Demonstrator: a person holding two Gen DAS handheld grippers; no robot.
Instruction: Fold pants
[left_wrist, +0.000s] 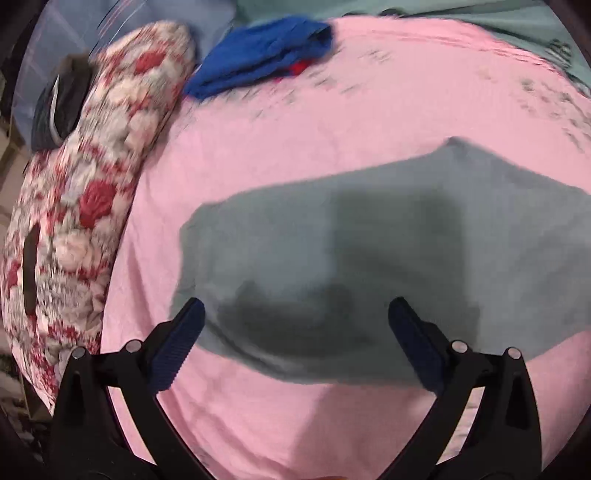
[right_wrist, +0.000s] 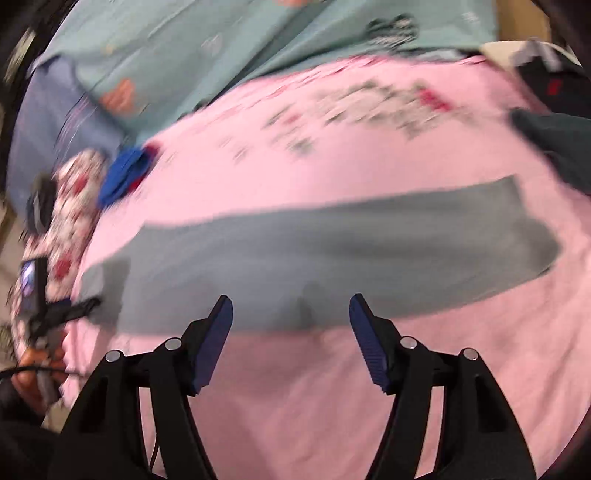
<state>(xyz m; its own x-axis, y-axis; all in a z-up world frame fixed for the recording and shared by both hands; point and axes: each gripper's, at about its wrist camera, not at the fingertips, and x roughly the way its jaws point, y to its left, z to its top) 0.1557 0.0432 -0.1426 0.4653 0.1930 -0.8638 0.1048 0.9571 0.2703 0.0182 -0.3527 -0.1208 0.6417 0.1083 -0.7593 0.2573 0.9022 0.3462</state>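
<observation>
Pants (right_wrist: 332, 254) are lying flat as a long grey-green strip across the pink bed sheet (right_wrist: 369, 387), full length showing only in the right wrist view. Left view is showing one broad end (left_wrist: 369, 258), plus a floral quilted pillow (left_wrist: 92, 192) and crumpled blue cloth (left_wrist: 258, 62). I am holding my left gripper (left_wrist: 295, 314) and right gripper (right_wrist: 291, 306) wide apart, empty, above the soft matte fabric.

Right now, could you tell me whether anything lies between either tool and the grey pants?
Nothing visible does. The left tool and right tool are both open above the grey pants, which lie flat on the pink sheet.
</observation>
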